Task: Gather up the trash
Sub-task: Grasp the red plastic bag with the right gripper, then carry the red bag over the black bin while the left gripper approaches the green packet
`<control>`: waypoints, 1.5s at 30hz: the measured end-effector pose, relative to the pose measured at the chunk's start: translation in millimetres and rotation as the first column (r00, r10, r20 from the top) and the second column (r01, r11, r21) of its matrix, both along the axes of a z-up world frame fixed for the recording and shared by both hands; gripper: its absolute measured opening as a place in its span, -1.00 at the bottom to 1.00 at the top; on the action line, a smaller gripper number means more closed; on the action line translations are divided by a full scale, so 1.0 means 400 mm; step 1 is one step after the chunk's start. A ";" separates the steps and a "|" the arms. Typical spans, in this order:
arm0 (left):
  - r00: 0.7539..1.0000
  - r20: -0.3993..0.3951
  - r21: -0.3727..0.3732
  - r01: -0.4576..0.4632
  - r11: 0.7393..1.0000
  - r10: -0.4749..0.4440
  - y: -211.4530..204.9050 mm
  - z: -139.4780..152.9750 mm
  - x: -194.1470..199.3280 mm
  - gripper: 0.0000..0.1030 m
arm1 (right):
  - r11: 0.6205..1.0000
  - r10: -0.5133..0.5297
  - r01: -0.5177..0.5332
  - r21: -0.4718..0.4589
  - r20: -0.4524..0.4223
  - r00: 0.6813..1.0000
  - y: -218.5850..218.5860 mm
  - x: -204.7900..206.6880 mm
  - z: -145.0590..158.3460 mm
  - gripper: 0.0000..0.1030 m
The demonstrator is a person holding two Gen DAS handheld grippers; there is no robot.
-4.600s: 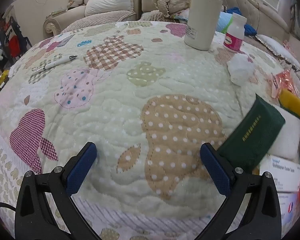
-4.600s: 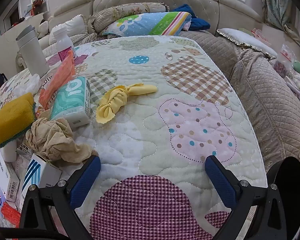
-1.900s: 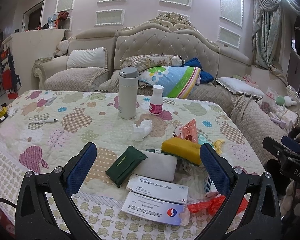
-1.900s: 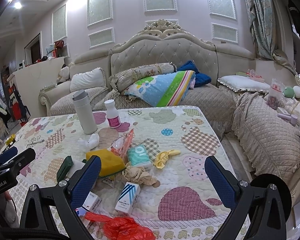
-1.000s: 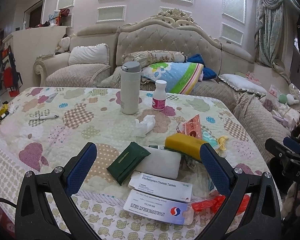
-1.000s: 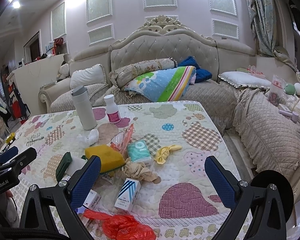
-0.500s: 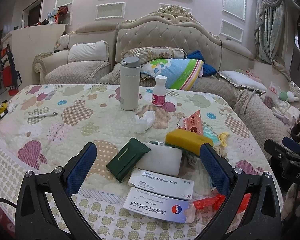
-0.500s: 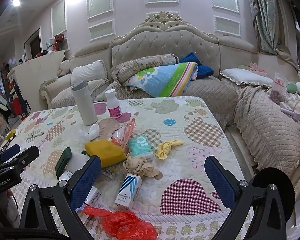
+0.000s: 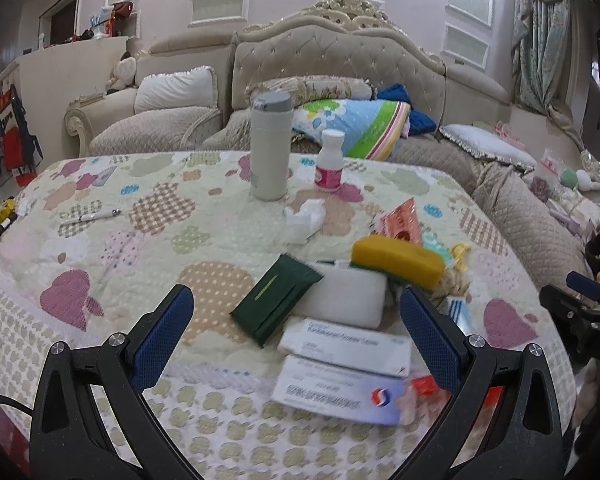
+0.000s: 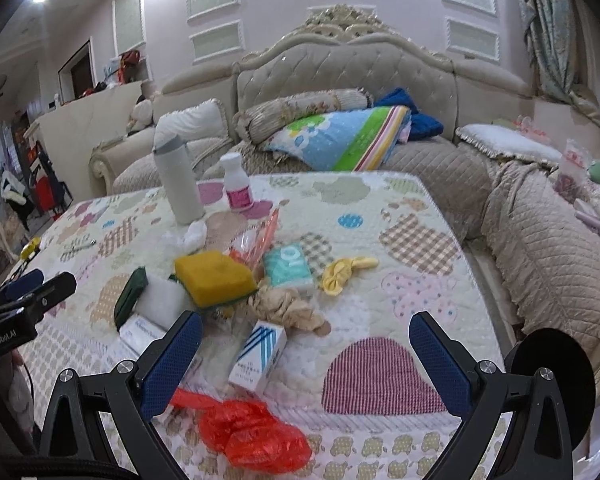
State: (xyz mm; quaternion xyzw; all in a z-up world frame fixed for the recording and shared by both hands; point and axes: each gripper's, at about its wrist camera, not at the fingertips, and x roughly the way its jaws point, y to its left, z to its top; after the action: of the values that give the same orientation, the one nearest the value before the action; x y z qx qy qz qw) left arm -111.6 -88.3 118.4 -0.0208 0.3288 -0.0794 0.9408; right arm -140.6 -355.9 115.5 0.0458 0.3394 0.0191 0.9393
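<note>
A heap of clutter lies on the quilted table [image 9: 148, 248]: two white medicine boxes [image 9: 340, 394], a green packet [image 9: 276, 298], a white sponge block [image 9: 348, 296], a yellow sponge [image 9: 396, 260], a crumpled tissue [image 9: 304, 218]. In the right wrist view I see a red plastic bag [image 10: 256, 430] at the near edge, a blue-striped box [image 10: 258, 354], crumpled beige paper [image 10: 288, 306], a teal tissue pack [image 10: 288, 266] and a yellow cloth knot [image 10: 340, 272]. My left gripper [image 9: 296, 336] is open above the near edge. My right gripper [image 10: 306, 360] is open and empty.
A white thermos [image 9: 270, 146] and a pill bottle [image 9: 329, 160] stand at the table's far side. A pen [image 9: 90, 216] lies at the left. A beige sofa [image 10: 548, 240] with pillows runs behind and along the right.
Both grippers have moved a little closer to and lower over the table. Both stay open and empty. Nothing on the table has moved.
</note>
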 end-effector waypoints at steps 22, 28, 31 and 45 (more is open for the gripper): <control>0.990 -0.139 0.026 -0.014 1.000 0.018 0.071 -0.100 0.077 0.99 | 0.968 0.239 -0.215 0.126 -0.219 0.946 0.054 -0.011 -0.166 0.64; 0.983 -0.183 0.038 0.033 0.999 -0.025 0.065 -0.140 0.163 0.99 | 0.961 0.268 -0.240 0.136 -0.257 0.928 0.071 0.009 -0.210 0.47; 0.971 -0.225 0.038 0.095 0.995 -0.084 0.056 -0.167 0.206 0.99 | 0.959 0.275 -0.242 0.149 -0.260 0.926 0.071 0.014 -0.216 0.47; 0.918 -0.312 0.000 0.259 0.966 -0.246 0.043 -0.206 0.267 -0.11 | 0.941 0.322 -0.276 0.194 -0.275 0.906 0.083 0.029 -0.234 -0.08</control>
State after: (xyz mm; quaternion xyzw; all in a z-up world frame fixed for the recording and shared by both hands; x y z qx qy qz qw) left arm -4.9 -70.9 35.9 0.0289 0.4734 -0.1891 0.8598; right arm -129.0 -322.6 21.9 0.0664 0.4797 0.1816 0.8559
